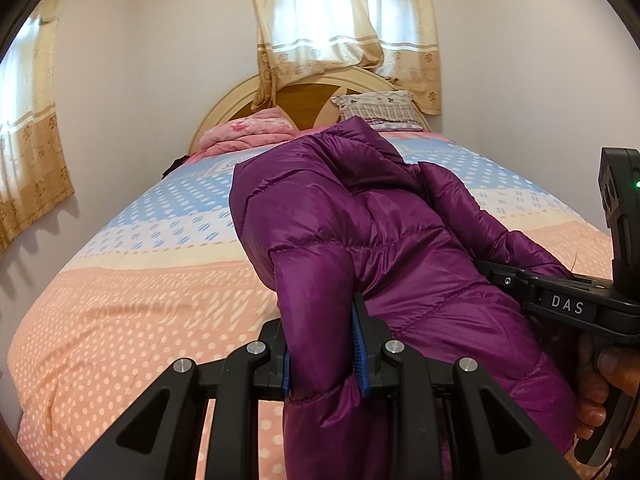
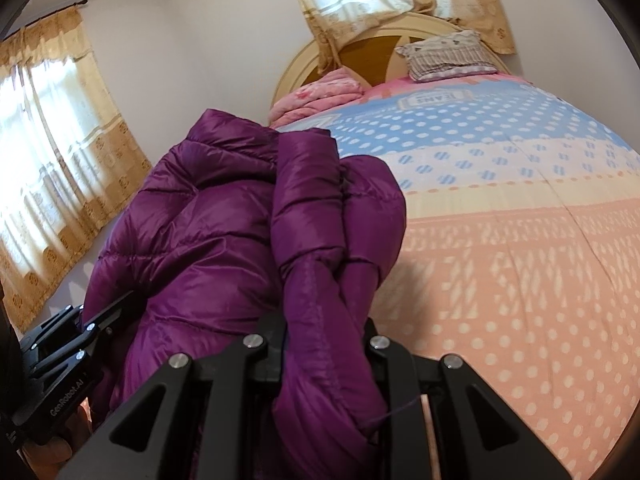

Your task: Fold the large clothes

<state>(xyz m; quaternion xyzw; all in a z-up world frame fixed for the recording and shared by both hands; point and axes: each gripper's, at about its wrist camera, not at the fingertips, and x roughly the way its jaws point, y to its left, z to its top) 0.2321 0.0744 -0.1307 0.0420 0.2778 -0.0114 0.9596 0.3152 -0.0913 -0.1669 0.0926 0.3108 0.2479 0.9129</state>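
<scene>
A purple quilted puffer jacket point(image 1: 360, 224) hangs bunched above the bed, held up by both grippers. My left gripper point(image 1: 322, 344) is shut on a thick fold of the jacket's left edge, with the blue pads pressing the fabric. My right gripper point(image 2: 326, 340) is shut on a bunched fold of the same jacket point(image 2: 224, 216); its fingertips are hidden by the cloth. The right gripper's body also shows in the left wrist view point(image 1: 568, 304) at the right, against the jacket. The left gripper's body shows in the right wrist view point(image 2: 64, 344) at the lower left.
The bed point(image 1: 132, 300) has a dotted pink, cream and blue cover. A folded pink blanket point(image 1: 248, 132) and a patterned pillow point(image 1: 380, 112) lie by the round headboard point(image 1: 224, 108). Curtained windows point(image 1: 340, 20) are behind the bed and on the left wall.
</scene>
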